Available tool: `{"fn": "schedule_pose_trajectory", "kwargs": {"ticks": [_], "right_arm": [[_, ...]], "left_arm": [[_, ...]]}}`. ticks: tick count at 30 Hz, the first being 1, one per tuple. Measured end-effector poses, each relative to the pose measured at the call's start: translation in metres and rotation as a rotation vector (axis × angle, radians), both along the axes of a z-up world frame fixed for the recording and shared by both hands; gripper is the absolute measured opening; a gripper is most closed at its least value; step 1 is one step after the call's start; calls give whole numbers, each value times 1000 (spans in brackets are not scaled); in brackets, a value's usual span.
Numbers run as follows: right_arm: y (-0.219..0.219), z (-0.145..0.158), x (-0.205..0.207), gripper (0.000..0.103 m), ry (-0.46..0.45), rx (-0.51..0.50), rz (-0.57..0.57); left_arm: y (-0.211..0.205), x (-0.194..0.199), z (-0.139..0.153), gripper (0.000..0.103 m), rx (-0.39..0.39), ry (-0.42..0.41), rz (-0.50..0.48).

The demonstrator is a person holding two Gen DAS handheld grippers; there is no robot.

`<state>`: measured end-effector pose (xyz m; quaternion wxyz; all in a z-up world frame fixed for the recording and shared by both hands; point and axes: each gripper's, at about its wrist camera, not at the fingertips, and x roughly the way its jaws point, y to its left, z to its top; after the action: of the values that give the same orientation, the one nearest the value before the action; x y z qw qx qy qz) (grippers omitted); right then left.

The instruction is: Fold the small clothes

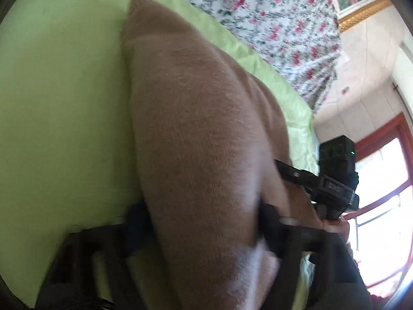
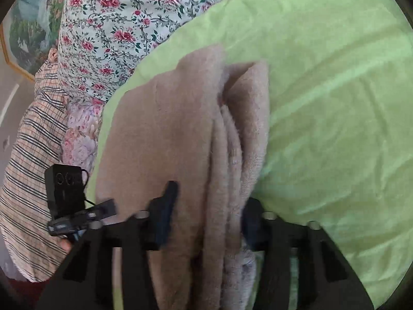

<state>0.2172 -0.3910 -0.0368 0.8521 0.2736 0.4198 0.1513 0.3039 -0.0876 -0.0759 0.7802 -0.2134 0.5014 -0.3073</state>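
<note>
I judged the brown knit garment soft, light and limp, fuzzy enough to grip without slipping but thick once doubled, so the place to take it was along its near hem, where both tongs already had it. It lay on the green sheet of the bed, toward the edge that met the floral bedding, a plain tan fleecy piece with several stacked layers showing on one side. The left tongs pinched the near hem, and the right tongs were clamped on the layered fold beside them.
</note>
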Motion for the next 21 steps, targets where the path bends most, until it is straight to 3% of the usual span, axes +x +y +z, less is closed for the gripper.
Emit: {"fn": "schedule_pose_trajectory", "kwargs": {"ticks": [3, 7, 14, 19, 21], "right_arm": [[10, 12, -10, 32, -39, 8, 2], [38, 26, -26, 31, -85, 52, 40], [121, 24, -38, 31, -151, 154, 187], [168, -13, -38, 31, -70, 146, 220], [172, -22, -39, 34, -48, 102, 194]], "left_arm": [[3, -10, 11, 47, 6, -44, 1], [23, -39, 37, 46, 20, -93, 7], [104, -108, 80, 46, 79, -172, 53], [143, -137, 60, 48, 133, -122, 83], [151, -143, 38, 57, 164, -73, 88]]}}
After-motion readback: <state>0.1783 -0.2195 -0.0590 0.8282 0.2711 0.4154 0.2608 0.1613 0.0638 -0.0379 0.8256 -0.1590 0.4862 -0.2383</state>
